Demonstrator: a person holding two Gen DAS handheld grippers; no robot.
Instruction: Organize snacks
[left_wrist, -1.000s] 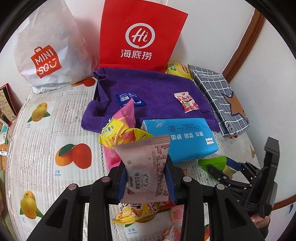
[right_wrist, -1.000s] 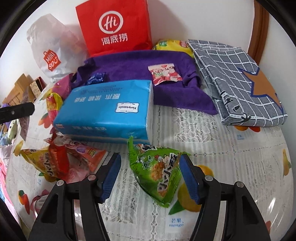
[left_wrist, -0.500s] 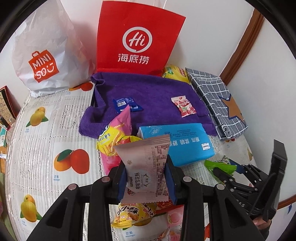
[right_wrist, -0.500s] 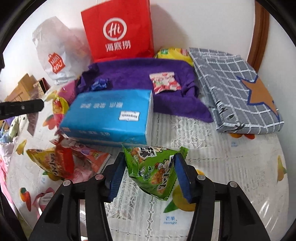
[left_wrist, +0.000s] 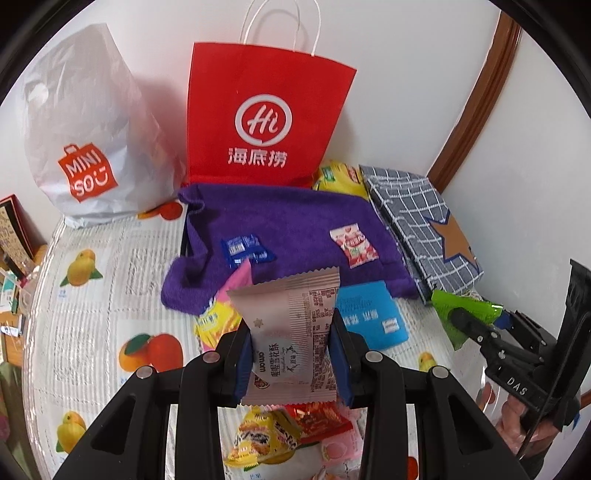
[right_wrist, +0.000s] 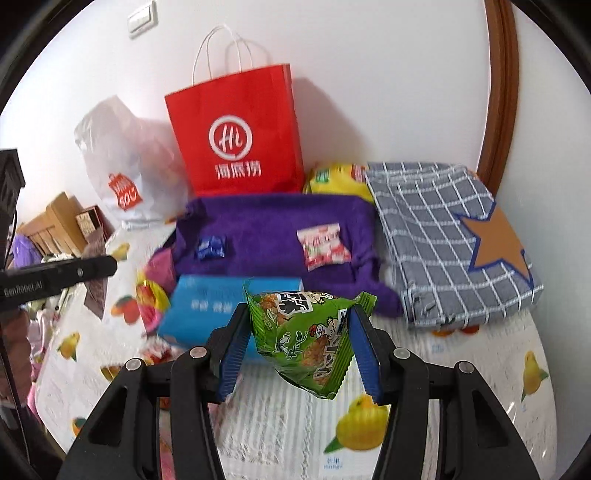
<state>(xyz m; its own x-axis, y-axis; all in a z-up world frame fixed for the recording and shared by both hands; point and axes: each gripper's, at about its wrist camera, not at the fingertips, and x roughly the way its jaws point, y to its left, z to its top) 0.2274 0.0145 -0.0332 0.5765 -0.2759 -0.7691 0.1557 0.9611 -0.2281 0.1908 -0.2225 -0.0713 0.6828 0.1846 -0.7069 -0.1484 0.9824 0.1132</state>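
My left gripper (left_wrist: 293, 328) is shut on a pale pink snack packet (left_wrist: 288, 306), held upright above the fruit-print tablecloth (left_wrist: 92, 314). In the right wrist view, my right gripper (right_wrist: 299, 325) is shut on a green snack packet (right_wrist: 306, 332) lifted off the table; its blue pads press both sides. That same green packet (left_wrist: 454, 306) shows at the right of the left wrist view. A purple towel (left_wrist: 288, 221) lies beyond, carrying a small blue packet (left_wrist: 243, 249) and a red-and-white candy packet (left_wrist: 352, 245).
A blue tissue pack (right_wrist: 207, 306) lies in front of the towel, with pink and yellow packets (left_wrist: 218, 317) beside it and more snacks (left_wrist: 266, 435) under my left gripper. Against the wall stand a red paper bag (left_wrist: 266, 122), a white plastic bag (left_wrist: 88, 129) and a yellow packet (left_wrist: 336, 177). A grey checked cloth (left_wrist: 417, 221) lies right.
My right gripper closed on the green packet and lifted it off the tablecloth. Both grippers have risen, so the table looks farther away. The left still holds its pink packet.
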